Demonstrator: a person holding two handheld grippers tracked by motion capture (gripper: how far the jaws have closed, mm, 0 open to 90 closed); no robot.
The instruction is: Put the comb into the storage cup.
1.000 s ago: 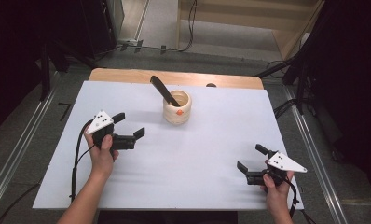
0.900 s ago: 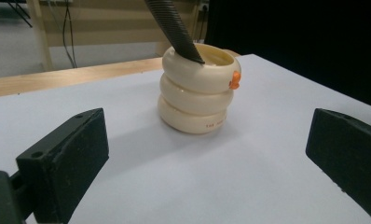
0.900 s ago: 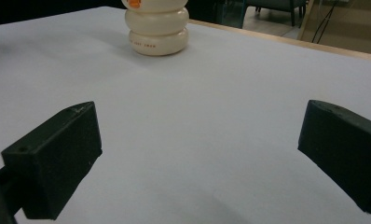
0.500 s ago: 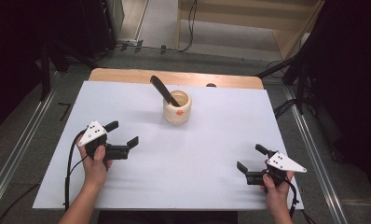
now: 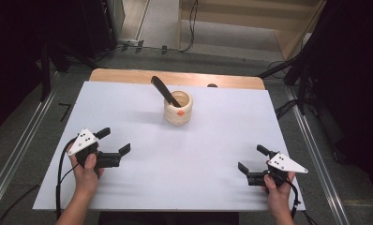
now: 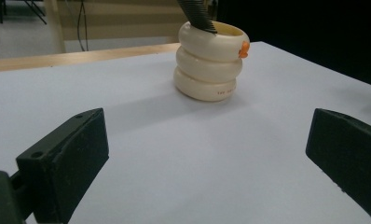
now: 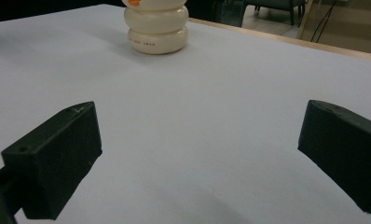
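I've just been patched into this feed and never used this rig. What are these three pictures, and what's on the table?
A person holds two hand-held grippers. The high view looks down: the left gripper and the right gripper are both open and hold nothing. The other two pictures come from cameras riding on each gripper, looking out between its black jaws. On the white table stands a cream ribbed cup with an orange spot, and a black comb leans inside it.

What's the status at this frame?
Left gripper and right gripper: jaws open, empty. Comb stands in cream holder. Nothing between.
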